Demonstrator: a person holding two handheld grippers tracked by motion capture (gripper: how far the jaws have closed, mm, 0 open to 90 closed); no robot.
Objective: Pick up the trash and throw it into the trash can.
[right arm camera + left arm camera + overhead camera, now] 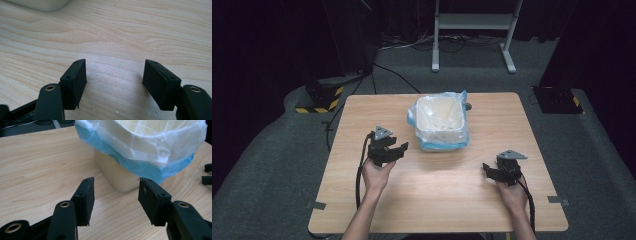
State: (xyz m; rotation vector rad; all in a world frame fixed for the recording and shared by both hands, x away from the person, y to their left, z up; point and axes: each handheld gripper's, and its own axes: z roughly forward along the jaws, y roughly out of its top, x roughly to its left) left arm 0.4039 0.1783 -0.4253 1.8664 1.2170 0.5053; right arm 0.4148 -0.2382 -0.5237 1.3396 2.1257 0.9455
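A small cream bin [440, 120] lined with a blue-and-white plastic bag [447, 145] is placed on the wooden table [437, 200], just short of the middle of the far edge. The bag is folded over the rim and hangs loosely down the outside walls; the inside appears empty, though its floor cannot be fully seen.

The left gripper [393, 150] is held just left of the bin, nearer the left edge, with its jaws parted and nothing between them. In the left gripper view, the left gripper [116, 200] is aimed at the bin's near lower corner, below the bag's hanging hem. The right gripper [493, 171] rests low toward the near right corner, well apart from the bin; its jaws are likewise spread over bare wood with nothing held, as the right gripper view [113, 82] confirms.

Risks, as judged from this position:
- The bin looks light and is unsecured. If it is pushed by one jaw before the other closes, it may be slid or tipped toward the far edge.
- If only the loose film is pinched, the liner may be pulled off the rim or torn.
- No support is given from the right side, so any sideways push goes unopposed.
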